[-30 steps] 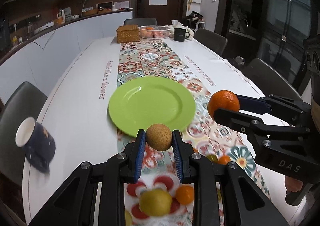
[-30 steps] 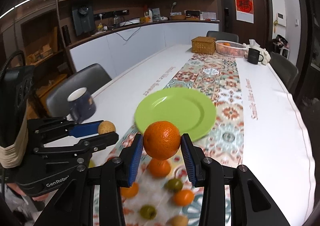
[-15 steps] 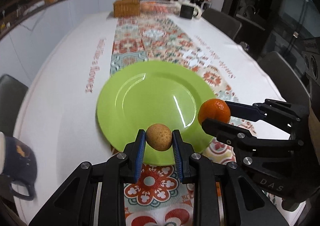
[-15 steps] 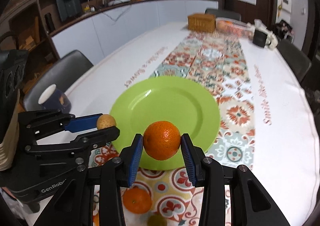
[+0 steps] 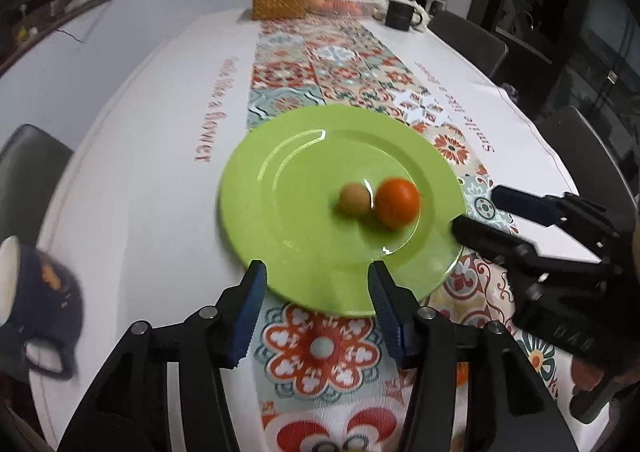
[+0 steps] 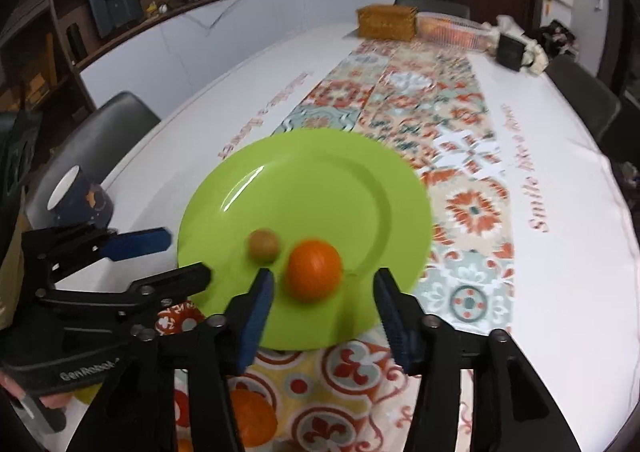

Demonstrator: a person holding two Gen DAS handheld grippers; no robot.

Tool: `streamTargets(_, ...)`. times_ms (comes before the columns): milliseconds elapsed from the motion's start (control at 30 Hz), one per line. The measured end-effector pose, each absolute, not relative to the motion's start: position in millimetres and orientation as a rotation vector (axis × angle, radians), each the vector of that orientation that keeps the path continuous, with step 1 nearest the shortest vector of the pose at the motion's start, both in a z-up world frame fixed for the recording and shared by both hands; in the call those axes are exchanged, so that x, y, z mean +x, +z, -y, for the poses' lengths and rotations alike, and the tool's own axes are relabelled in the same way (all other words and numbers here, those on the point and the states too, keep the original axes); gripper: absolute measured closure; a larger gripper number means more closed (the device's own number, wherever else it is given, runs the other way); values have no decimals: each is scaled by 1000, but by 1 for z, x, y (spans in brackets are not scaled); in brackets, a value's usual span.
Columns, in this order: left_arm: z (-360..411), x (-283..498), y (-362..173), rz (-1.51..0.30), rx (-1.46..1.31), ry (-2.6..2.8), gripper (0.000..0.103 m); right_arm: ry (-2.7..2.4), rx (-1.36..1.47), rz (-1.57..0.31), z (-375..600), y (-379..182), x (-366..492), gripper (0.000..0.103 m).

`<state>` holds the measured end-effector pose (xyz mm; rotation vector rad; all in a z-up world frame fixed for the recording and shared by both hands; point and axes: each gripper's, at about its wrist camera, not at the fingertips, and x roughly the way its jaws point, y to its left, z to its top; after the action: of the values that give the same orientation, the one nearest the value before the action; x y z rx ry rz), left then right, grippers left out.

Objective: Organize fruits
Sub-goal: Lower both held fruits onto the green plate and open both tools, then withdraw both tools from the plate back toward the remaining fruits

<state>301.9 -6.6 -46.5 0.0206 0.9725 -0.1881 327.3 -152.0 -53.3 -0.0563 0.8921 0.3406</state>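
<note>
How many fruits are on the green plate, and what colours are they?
Round orange fruit: 1
Small round tan-brown fruit: 1
Total on the round green plate: 2

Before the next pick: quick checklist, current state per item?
1. Left gripper empty, jaws just opened: ok.
2. Right gripper empty, jaws just opened: ok.
3. Orange on green plate: ok.
4. Small tan fruit on the plate beside the orange: ok.
5. Both fruits settled: cannot tell, they look blurred.
6. More fruit to pick: ok, another orange lies on the runner below the right gripper.
</note>
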Motion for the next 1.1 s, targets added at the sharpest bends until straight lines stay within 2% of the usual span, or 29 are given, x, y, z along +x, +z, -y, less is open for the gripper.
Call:
streamTargets(100,4,280,-32,-924,28,-162,45,316,-57,-838,159,-37,309,48)
streamTargets(200,4,258,-18,-879,37,-140,41,294,-81,-772,161,-19,285,38)
streamTargets(267,5,243,-8,-844,41,-140,34,291,-99,-731,160,-8,267,38)
streamTargets(400,6,215,9,-797,33,-138,33,306,-86,-684,161,9,237,33)
streamTargets(700,-2,158,40,-695,52,-99,21,309,-57,-615,163,38,183,32)
streamTargets(1100,-23,93,38,-651,53,-32,17,288,-65,-560,151,38,127,30)
